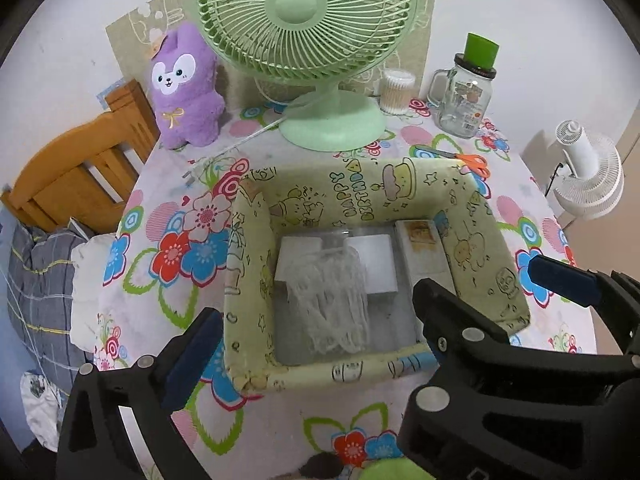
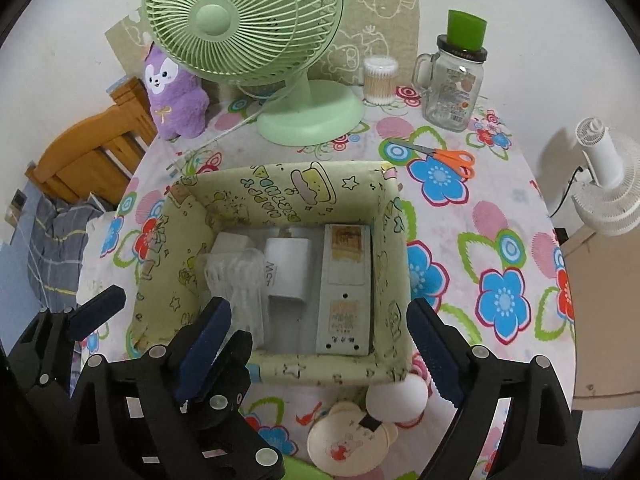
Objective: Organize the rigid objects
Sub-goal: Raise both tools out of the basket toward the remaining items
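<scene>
Two grippers are hovering over the same yellow cartoon-print box (image 1: 356, 196), both sitting wide open with nothing between the fingers.

Left wrist view first: the left gripper (image 1: 304, 316) is hanging just above the near edge of the box, one blue pad outside the left wall and the other black finger reaching over the near right corner. Inside, a clear bag of plastic cutlery (image 1: 336, 300) is lying on top of some white boxes (image 1: 376, 256), and a long flat box (image 1: 424, 244) is running along the right wall. The right gripper (image 1: 560, 280) is poking in from the right, beside the box's right wall. Behind the box a green desk fan (image 1: 312, 32) is standing on the floral tablecloth (image 1: 168, 240), with a purple plush (image 1: 186, 88) to its left, a cotton swab tub (image 1: 396, 90) and a glass mug jar (image 1: 464, 96) with a green cap to its right, and orange scissors (image 1: 464, 160) lying near the box's far right corner.

Right wrist view: the right gripper (image 2: 320, 344) is spreading across the box's near wall. The left gripper (image 2: 96, 312) is showing at the lower left, by the box's near left corner. A small round white item with a bear print (image 2: 348, 440) and a white ball-like thing (image 2: 396, 398) are sitting on the cloth just outside the near wall, touching each other. A white floor fan (image 2: 604, 184) is standing off the table to the right.
</scene>
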`<state>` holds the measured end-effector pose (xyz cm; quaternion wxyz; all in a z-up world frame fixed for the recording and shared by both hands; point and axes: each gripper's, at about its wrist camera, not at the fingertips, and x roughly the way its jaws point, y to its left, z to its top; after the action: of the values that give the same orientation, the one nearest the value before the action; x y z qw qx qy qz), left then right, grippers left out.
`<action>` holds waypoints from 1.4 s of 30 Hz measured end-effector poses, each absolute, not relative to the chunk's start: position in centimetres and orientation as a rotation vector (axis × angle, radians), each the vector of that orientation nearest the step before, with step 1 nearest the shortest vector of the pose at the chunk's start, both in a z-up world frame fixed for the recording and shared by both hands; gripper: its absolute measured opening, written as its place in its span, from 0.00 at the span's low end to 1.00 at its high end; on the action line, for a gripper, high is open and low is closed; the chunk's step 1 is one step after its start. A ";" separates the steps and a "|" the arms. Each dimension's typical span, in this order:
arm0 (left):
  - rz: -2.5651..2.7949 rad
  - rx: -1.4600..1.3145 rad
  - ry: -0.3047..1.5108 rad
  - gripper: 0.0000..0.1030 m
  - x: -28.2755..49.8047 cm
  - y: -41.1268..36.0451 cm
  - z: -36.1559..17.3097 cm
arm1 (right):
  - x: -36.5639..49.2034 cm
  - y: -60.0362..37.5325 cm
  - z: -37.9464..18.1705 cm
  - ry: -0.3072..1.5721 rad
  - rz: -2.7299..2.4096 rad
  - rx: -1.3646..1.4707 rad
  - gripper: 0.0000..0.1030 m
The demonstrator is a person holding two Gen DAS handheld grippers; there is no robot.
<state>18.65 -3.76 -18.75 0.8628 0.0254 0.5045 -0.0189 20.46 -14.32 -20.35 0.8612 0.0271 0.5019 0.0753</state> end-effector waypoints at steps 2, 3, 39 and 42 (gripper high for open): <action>-0.040 0.056 1.052 1.00 18.1 -3.8 -18.4 | 19.9 -14.4 -20.1 1.047 0.156 0.059 0.89; -0.040 0.058 1.048 1.00 17.8 -3.8 -18.3 | 19.5 -14.4 -19.8 1.043 0.155 0.061 0.89; -0.107 0.135 0.934 1.00 9.2 -5.2 -12.6 | 9.8 -15.6 -14.0 0.922 0.134 0.032 0.89; -0.117 0.139 0.932 1.00 8.6 -5.4 -12.5 | 9.0 -15.7 -13.9 0.916 0.134 0.029 0.89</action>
<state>8.57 -5.42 -12.45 0.8894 0.0668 0.4488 -0.0561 9.03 -15.74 -13.86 0.8948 0.0140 0.4416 0.0646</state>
